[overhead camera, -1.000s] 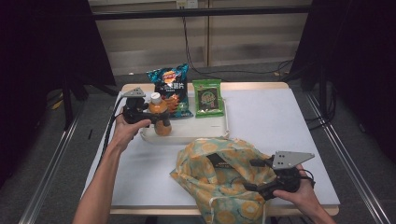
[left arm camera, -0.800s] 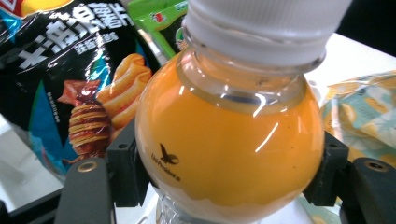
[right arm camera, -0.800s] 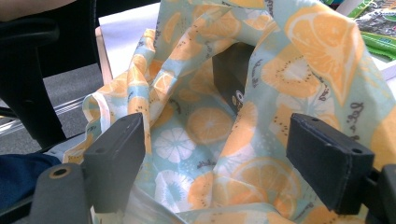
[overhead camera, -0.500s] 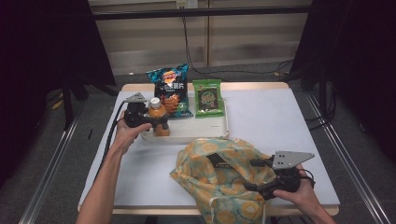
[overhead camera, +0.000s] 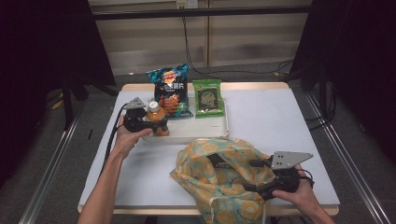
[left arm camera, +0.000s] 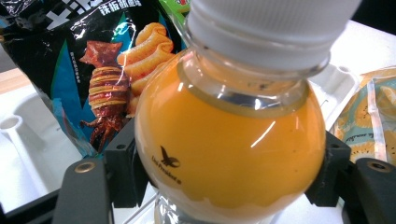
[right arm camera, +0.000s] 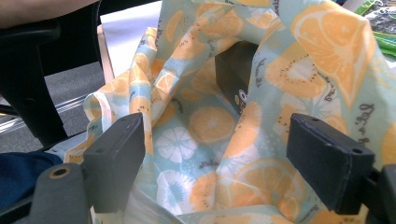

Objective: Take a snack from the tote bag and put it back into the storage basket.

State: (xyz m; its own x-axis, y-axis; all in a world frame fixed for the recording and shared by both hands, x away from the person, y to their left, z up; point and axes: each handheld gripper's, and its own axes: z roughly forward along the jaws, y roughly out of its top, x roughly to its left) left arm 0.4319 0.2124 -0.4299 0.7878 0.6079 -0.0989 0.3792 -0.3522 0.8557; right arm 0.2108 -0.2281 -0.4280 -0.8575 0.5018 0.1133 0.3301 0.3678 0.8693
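Left hand-held gripper (overhead camera: 158,125) at the left part of the tabletop (overhead camera: 280,121), closed on a small bottle of orange drink (overhead camera: 157,116). In the left gripper view, both black pads pressed against the round shoulder of the bottle (left arm camera: 224,140), one on each side, with the white cap (left arm camera: 271,28) at the top. Bottle upright, at the front left corner of the white tray (overhead camera: 201,133); bottom hidden behind the gripper, so cannot tell whether resting on the tray or raised a little above it.

Just behind the bottle, a dark blue snack bag (overhead camera: 170,91) with a squid picture, leaning up at the back of the tray. Beside it, to the right, a green snack packet (overhead camera: 208,97), also on the tray. Same blue bag (left arm camera: 93,70) close behind the bottle in the left gripper view.

Right hand-held gripper (overhead camera: 256,176) at the front right of the tabletop, at the right edge of a light blue cloth bag (overhead camera: 219,177) with orange slice print. In the right gripper view, jaws standing fairly wide, with a loose fold of the cloth bag (right arm camera: 224,126) between them; left pad touching the fabric edge, right pad just beside the cloth, contact not clear. Cannot tell whether fabric is really pinched. Something dark (right arm camera: 236,70) inside the open mouth of the bag, partly covered by the cloth.

Bag and tray near each other, bag in front of the tray.
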